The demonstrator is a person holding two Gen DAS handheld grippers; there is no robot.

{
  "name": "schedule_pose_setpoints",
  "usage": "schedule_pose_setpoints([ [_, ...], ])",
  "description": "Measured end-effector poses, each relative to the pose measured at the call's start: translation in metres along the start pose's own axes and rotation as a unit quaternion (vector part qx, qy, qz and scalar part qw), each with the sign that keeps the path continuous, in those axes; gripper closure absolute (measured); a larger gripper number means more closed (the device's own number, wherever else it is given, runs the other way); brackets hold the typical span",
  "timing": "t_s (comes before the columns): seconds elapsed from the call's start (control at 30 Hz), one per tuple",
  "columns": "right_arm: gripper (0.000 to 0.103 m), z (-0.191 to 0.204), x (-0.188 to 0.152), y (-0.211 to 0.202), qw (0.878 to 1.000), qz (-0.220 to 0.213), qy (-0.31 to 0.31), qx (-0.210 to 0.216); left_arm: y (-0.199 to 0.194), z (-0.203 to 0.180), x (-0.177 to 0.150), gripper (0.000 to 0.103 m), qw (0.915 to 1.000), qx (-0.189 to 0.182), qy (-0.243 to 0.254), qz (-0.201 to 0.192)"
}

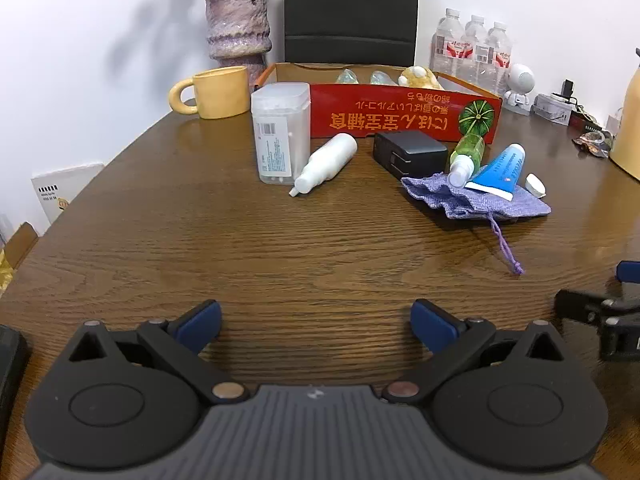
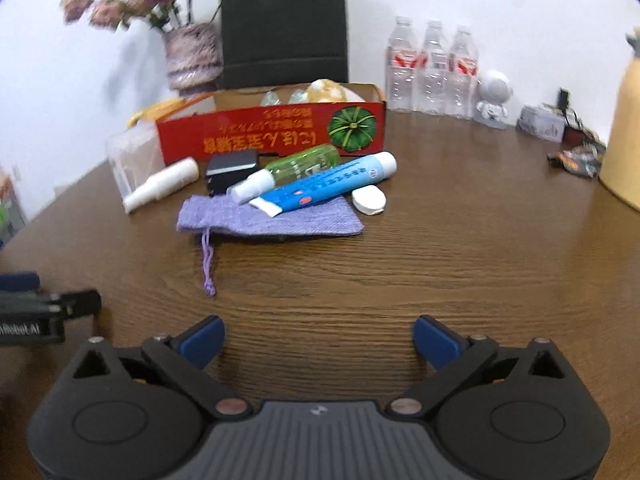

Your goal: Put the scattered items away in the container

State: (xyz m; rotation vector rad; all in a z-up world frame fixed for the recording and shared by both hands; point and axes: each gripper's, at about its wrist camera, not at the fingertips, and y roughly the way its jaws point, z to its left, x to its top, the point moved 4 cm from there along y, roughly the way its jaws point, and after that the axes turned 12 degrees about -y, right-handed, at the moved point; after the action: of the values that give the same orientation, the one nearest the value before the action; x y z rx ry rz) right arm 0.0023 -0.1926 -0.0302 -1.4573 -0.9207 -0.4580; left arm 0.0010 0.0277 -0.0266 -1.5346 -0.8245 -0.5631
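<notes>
Both grippers, left [image 1: 316, 324] & right [image 2: 319, 340], gape wide, nothing btwn jaws, over bare table [image 1: 280, 248] w/ free wood ahead. Scattered bits (pouch [image 2: 272, 218], tube [image 2: 324, 188], charger [image 1: 408, 152], white bottle [image 1: 326, 164]) lie just before the red box [image 1: 400, 110] near far edge.

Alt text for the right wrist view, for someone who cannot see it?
The right gripper hangs with jaws open and empty over a wooden table. Ahead, a blue tube and green spray bottle lie on a purple pouch before a red cardboard box.
</notes>
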Motion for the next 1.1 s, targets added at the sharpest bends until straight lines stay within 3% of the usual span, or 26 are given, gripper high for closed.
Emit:
schedule_pose_setpoints([
  [0.9,0.000,0.014,0.013,0.016,1.000,0.002,-0.005,-0.002,0.015,-0.026,0.006,0.000,1.0000,-0.002,-0.003,0.003],
  [1.0,0.000,0.014,0.014,0.016,1.000,0.004,-0.009,0.003,0.016,-0.026,0.007,0.000,0.9999,-0.014,0.005,0.005],
  [1.1,0.006,0.011,0.020,0.014,0.999,0.024,-0.026,0.028,0.014,-0.016,0.023,0.000,0.9978,-0.064,-0.013,0.006],
])
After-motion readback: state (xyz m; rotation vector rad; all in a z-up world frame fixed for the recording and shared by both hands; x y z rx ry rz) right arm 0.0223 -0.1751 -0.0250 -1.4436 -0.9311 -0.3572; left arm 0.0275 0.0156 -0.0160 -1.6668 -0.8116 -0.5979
